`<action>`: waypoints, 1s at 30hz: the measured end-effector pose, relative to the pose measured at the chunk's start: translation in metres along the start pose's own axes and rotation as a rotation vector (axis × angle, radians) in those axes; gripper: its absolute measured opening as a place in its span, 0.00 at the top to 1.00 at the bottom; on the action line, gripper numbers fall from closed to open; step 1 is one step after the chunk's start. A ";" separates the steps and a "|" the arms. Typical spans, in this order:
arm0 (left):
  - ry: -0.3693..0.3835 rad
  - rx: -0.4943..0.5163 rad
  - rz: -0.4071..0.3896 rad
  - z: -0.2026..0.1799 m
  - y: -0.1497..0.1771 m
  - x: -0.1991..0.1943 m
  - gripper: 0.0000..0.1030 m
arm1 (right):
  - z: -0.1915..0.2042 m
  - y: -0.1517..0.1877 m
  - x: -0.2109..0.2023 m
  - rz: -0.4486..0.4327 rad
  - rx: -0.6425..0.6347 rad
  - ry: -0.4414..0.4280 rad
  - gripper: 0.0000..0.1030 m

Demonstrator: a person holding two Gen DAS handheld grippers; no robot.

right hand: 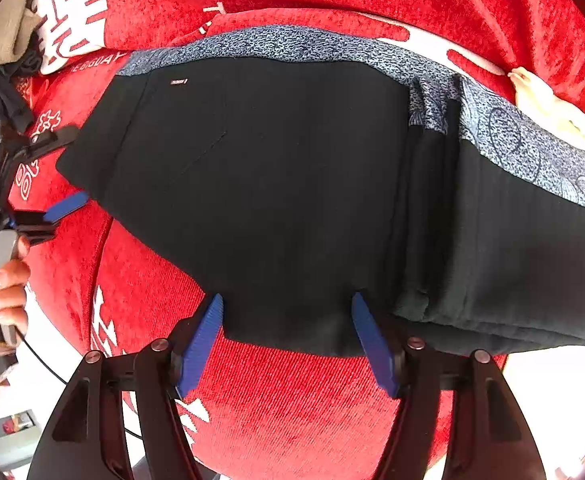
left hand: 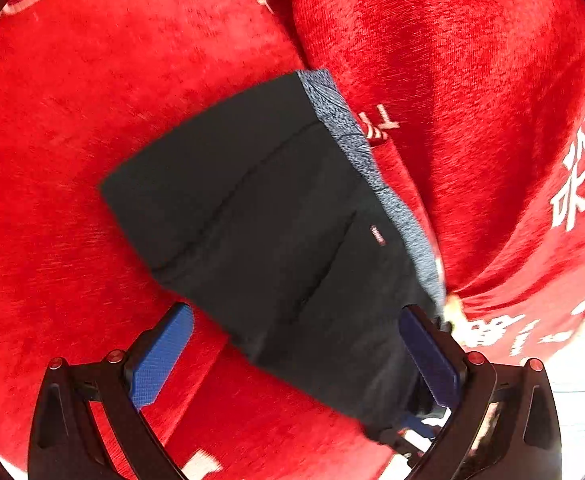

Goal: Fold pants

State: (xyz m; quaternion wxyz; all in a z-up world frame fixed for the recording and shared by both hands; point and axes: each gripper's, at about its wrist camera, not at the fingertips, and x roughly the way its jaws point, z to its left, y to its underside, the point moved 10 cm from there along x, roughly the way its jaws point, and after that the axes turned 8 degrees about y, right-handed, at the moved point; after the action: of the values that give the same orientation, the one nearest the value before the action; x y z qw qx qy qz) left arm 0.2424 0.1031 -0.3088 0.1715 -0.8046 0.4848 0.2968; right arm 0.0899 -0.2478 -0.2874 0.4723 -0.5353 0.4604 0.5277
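The black pants (right hand: 292, 184) lie on a red cloth with white lettering (right hand: 276, 408), already doubled over into a compact, roughly rectangular stack, with a blue-grey patterned band (right hand: 504, 132) running along the far edge. In the right wrist view several layers are piled at the right side, so at least one fold looks done; the packet seems close to finished, with perhaps one last fold or some smoothing left. The right tool (right hand: 288, 340) sits at the near hem with its blue pads spread apart, straddling the edge and pinching nothing. The left tool (left hand: 296, 352) is likewise spread wide, over the near corner of the stack; from the right wrist view it appears at the left end of the pants (right hand: 62, 208), held by a hand (right hand: 6, 292). The left wrist picture is blurred, so whether its right pad touches the fabric is hard to say. What carries the red cloth is hidden beneath it. The stack's right end is cut off by the frame, and a pale object (right hand: 548, 108) beyond the band is too unclear to name.
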 end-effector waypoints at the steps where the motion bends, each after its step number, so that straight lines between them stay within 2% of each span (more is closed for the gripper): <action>1: 0.016 -0.006 0.000 -0.005 0.003 0.003 0.00 | 0.000 0.000 0.000 -0.002 -0.004 0.002 0.31; 5: 0.054 -0.028 -0.007 -0.011 0.004 0.021 0.00 | 0.004 -0.002 0.002 -0.012 -0.017 0.008 0.29; 9: 0.027 -0.032 -0.025 -0.021 -0.001 0.024 0.00 | 0.007 -0.002 0.004 -0.013 -0.028 0.025 0.27; 13: 0.066 0.027 -0.065 -0.044 -0.009 0.018 0.00 | 0.010 -0.004 0.006 -0.013 -0.040 0.036 0.27; 15: 0.042 0.049 -0.057 -0.043 -0.013 0.024 0.00 | 0.011 -0.004 0.007 -0.014 -0.051 0.042 0.27; 18: -0.035 0.020 -0.030 -0.022 -0.016 0.040 0.00 | 0.016 -0.006 0.009 -0.012 -0.090 0.055 0.27; 20: -0.040 0.006 -0.046 -0.024 -0.018 0.039 0.00 | 0.018 -0.007 0.009 -0.007 -0.109 0.058 0.27; 22: -0.106 0.005 -0.058 -0.022 -0.018 0.038 0.15 | 0.019 -0.009 0.008 -0.001 -0.117 0.055 0.27; 23: -0.166 0.012 -0.077 -0.020 -0.019 0.034 0.32 | 0.019 -0.010 0.007 0.003 -0.119 0.051 0.27; 24: -0.222 0.034 -0.083 -0.018 -0.020 0.032 0.58 | 0.019 -0.011 0.005 0.005 -0.116 0.045 0.27; 26: -0.313 0.115 -0.071 -0.018 -0.021 0.031 0.68 | 0.015 -0.016 -0.004 -0.008 -0.100 0.033 0.27; 28: -0.399 0.271 -0.096 -0.032 -0.019 0.027 0.70 | 0.012 -0.023 -0.017 -0.032 -0.069 0.011 0.27; 30: -0.571 0.589 -0.142 -0.063 -0.009 0.027 0.71 | 0.008 -0.038 -0.034 -0.048 -0.018 -0.051 0.27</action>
State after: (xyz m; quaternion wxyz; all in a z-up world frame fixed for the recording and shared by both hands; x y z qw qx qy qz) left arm 0.2797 0.0538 -0.2777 0.5420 -0.6379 0.4251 0.3443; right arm 0.1260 -0.2351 -0.2531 0.4915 -0.5370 0.4304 0.5336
